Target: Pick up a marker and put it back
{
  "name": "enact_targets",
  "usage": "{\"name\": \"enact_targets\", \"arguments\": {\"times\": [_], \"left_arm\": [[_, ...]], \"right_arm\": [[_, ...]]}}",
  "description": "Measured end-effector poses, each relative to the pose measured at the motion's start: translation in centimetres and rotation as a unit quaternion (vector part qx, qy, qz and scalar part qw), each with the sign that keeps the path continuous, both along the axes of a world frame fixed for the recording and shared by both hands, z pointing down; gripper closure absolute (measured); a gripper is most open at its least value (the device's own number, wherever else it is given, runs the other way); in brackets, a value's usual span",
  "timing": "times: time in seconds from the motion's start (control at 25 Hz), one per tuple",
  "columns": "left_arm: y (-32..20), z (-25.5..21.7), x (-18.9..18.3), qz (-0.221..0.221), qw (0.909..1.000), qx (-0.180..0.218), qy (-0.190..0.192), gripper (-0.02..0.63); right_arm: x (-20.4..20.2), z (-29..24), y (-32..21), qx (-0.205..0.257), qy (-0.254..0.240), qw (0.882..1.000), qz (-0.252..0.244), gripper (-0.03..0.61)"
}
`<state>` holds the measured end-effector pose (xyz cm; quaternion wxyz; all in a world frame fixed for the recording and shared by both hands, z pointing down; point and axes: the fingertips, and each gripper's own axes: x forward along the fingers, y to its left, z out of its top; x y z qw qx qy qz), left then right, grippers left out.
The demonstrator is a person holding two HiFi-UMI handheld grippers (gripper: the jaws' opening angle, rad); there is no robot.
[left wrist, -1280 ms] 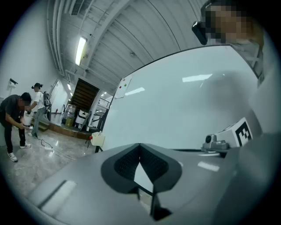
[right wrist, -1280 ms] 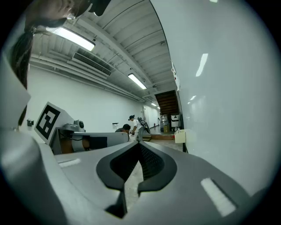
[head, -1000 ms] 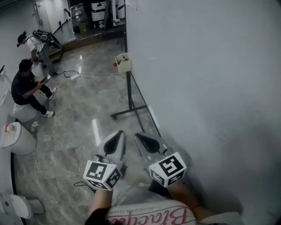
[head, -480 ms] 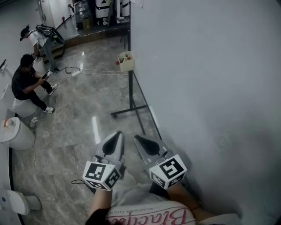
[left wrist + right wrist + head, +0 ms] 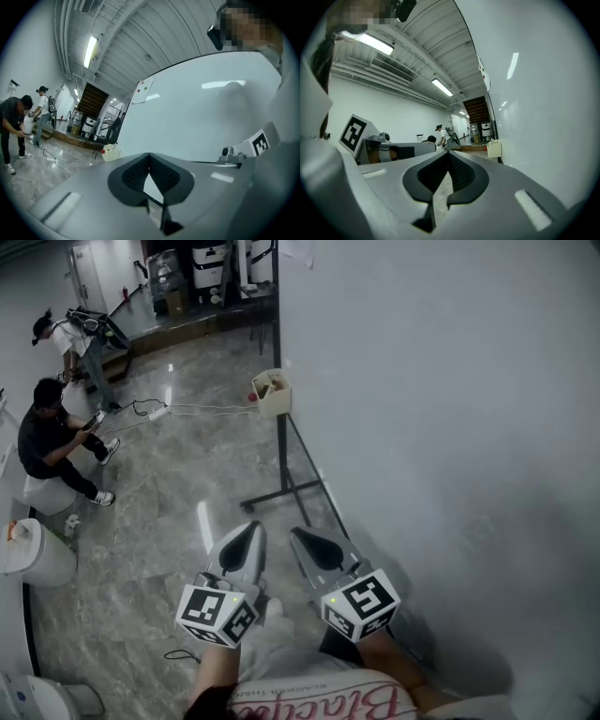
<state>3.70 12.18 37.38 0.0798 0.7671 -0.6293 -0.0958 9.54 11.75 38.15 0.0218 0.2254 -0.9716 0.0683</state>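
Observation:
Both grippers are held low and close to the person's body, beside a large whiteboard [image 5: 441, 418]. My left gripper [image 5: 247, 532] is shut with nothing between its jaws; in the left gripper view its tips [image 5: 149, 156] meet and point along the board. My right gripper [image 5: 301, 537] is also shut and empty, with its tips [image 5: 449, 154] touching. A cream box [image 5: 272, 393] hangs at the whiteboard's far end, well ahead of both grippers, and shows small in the gripper views [image 5: 110, 152] [image 5: 494, 148]. Something reddish shows in it; no marker can be made out.
The whiteboard's black stand legs [image 5: 281, 488] reach out over the marble floor. A power strip with a cable [image 5: 157, 412] lies beyond them. A seated person [image 5: 42, 432] and a standing person [image 5: 70, 334] are at the far left, near a white bin [image 5: 37, 554].
The head view has shifted a little, so the box and the floor sit lower in the picture. Both grippers stay shut and have hardly moved.

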Motion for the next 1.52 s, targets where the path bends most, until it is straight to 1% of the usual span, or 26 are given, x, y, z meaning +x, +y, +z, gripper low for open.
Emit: {"name": "enact_targets", "arguments": {"times": [0.28, 0.4, 0.52, 0.72, 1.0, 1.2, 1.32, 1.36, 1.4, 1.52], "left_arm": [[-5.4, -1.3, -4.1, 0.042, 0.9991, 0.004, -0.007, 0.614], [-7.2, -1.7, -5.8, 0.053, 0.9986, 0.007, -0.009, 0.615], [-8.9, -1.3, -7.2, 0.059, 0.9982, 0.004, -0.001, 0.615], [-12.1, -0.6, -8.7, 0.067, 0.9977, -0.001, 0.008, 0.614], [-17.4, 0.1, -10.4, 0.074, 0.9969, -0.015, 0.022, 0.614], [-22.8, -0.4, -12.3, 0.077, 0.9967, -0.015, 0.018, 0.615], [-25.8, -0.9, -13.0, 0.082, 0.9964, -0.020, 0.015, 0.614], [-26.7, -1.0, -13.2, 0.084, 0.9962, -0.022, 0.014, 0.614], [-27.6, -1.0, -13.3, 0.086, 0.9959, -0.025, 0.013, 0.614], [-30.4, -0.6, -13.7, 0.091, 0.9952, -0.034, 0.011, 0.614]], "right_arm": [[-4.6, -1.6, -5.7, 0.008, -0.004, 0.999, 0.041, 0.577], [-6.5, -2.0, -7.5, 0.016, -0.002, 0.998, 0.054, 0.577], [-8.1, -1.5, -8.6, 0.017, 0.009, 0.998, 0.060, 0.577], [-9.4, -0.6, -11.6, 0.010, 0.022, 0.997, 0.067, 0.577], [-10.6, -0.4, -17.7, 0.007, 0.037, 0.995, 0.091, 0.577], [-12.0, -0.5, -23.3, 0.011, 0.039, 0.993, 0.111, 0.577], [-13.1, -0.5, -26.5, 0.006, 0.040, 0.993, 0.111, 0.577], [-13.5, -0.5, -27.5, 0.001, 0.040, 0.993, 0.109, 0.551], [-13.9, -0.3, -28.5, -0.004, 0.041, 0.993, 0.107, 0.510], [-14.7, 0.4, -31.6, -0.018, 0.053, 0.992, 0.109, 0.468]]}}
